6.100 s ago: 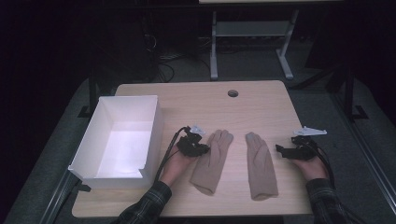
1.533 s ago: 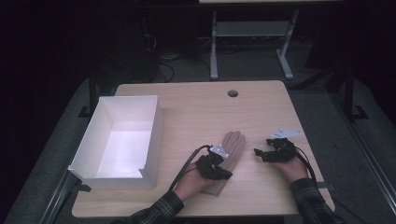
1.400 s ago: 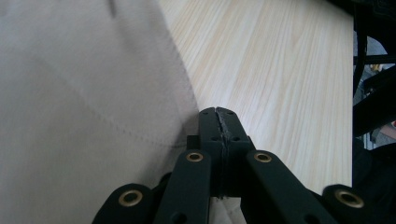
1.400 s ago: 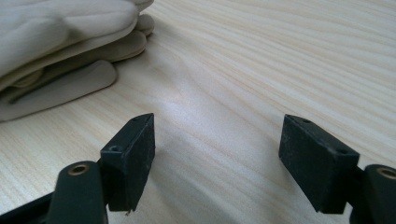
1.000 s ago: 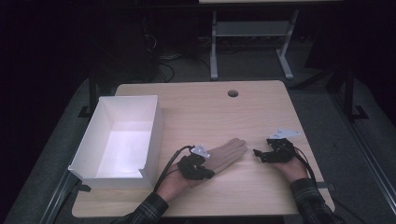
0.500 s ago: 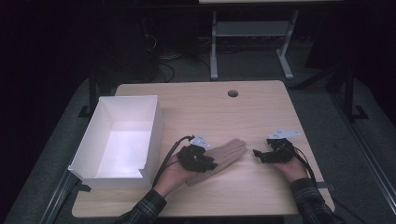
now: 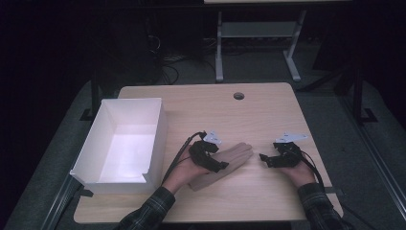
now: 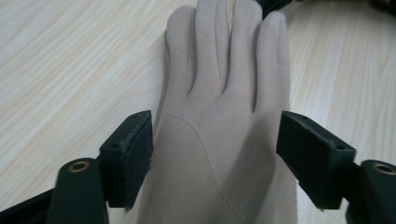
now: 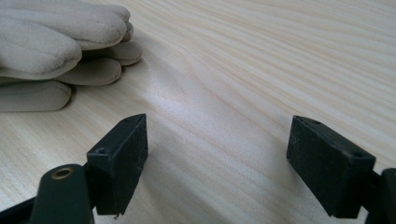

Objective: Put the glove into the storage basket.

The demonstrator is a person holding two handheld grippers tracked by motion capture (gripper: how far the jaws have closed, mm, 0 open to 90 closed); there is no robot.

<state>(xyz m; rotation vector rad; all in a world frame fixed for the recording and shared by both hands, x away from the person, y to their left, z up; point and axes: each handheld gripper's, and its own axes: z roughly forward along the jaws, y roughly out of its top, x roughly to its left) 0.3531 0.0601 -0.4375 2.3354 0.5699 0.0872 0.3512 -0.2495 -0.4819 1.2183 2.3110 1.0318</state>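
- High view: the beige gloves (image 7: 225,163) lie stacked as one pile on the wooden table (image 7: 215,110), slanted, fingertips aimed up and to the right, just right of the white box (image 7: 125,139). The left gripper (image 7: 214,163) sits over the cuff half of the pile, the hand and plaid sleeve below it. The right gripper (image 7: 266,159) rests on the table near the gloves' fingertips, apart from them, pointing left toward them.
- Left gripper view: the jaws have just been opening and now stand spread, one on each side of the gloves (image 8: 219,116). The fabric lies flat between them; the left pad is right at the glove's edge, the right pad stands clear. Glove fingers stretch away up the frame.
- Right gripper view: the jaws are wide apart over bare wood (image 9: 261,70), nothing between them. The glove fingertips (image 9: 60,51), two layers of them, lie at the upper left, well clear of the near pad.
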